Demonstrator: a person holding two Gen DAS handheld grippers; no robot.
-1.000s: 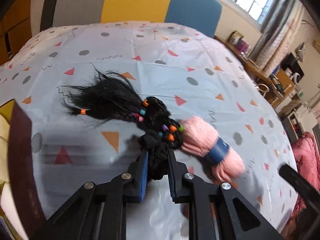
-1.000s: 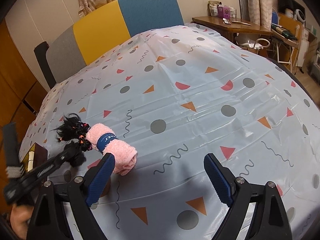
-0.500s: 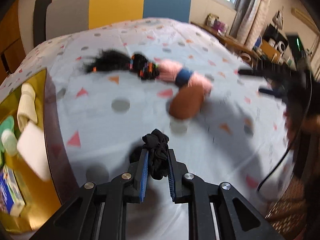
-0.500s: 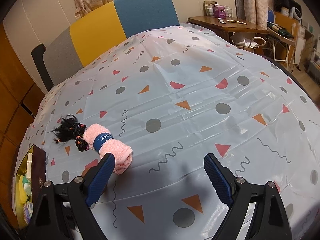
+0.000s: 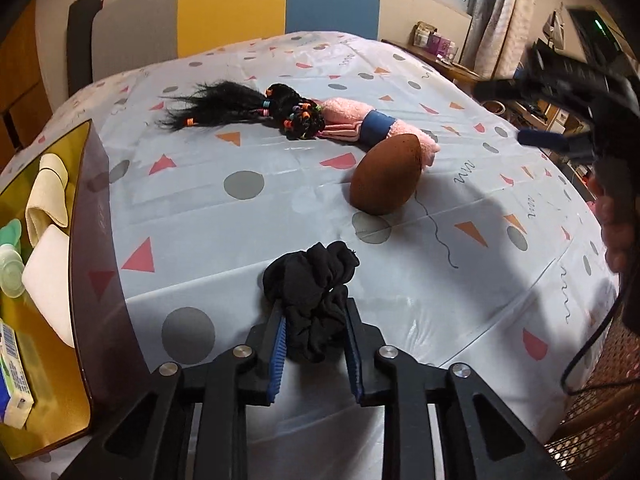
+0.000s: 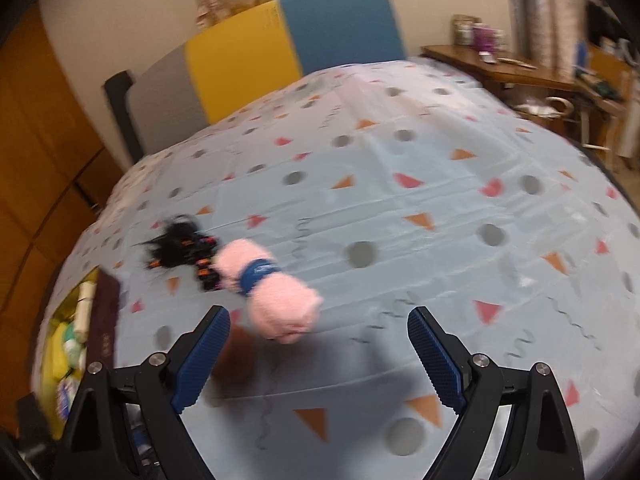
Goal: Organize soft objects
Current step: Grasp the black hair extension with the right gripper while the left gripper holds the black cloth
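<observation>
The left gripper (image 5: 314,342), at the lower centre of its view, had a black scrunchie (image 5: 310,282) between its blue pads; its jaws had just been opening, and the fabric still filled the narrow gap, touching both pads, so the grip was judged loosened but not released. The scrunchie's front end rested on the patterned tablecloth (image 5: 460,292). A brown box (image 5: 96,264) at the left edge held pale rolled cloths and small packets. Above centre lay a brown egg-shaped sponge (image 5: 386,180), touching a rolled pink towel (image 5: 348,118) with a blue band, and a black hairpiece with coloured beads (image 5: 248,106) beside the towel's far end. The right gripper (image 6: 318,354) stood with jaws spread wide and nothing between them, the pink towel just beyond its left finger; that view was blurred
</observation>
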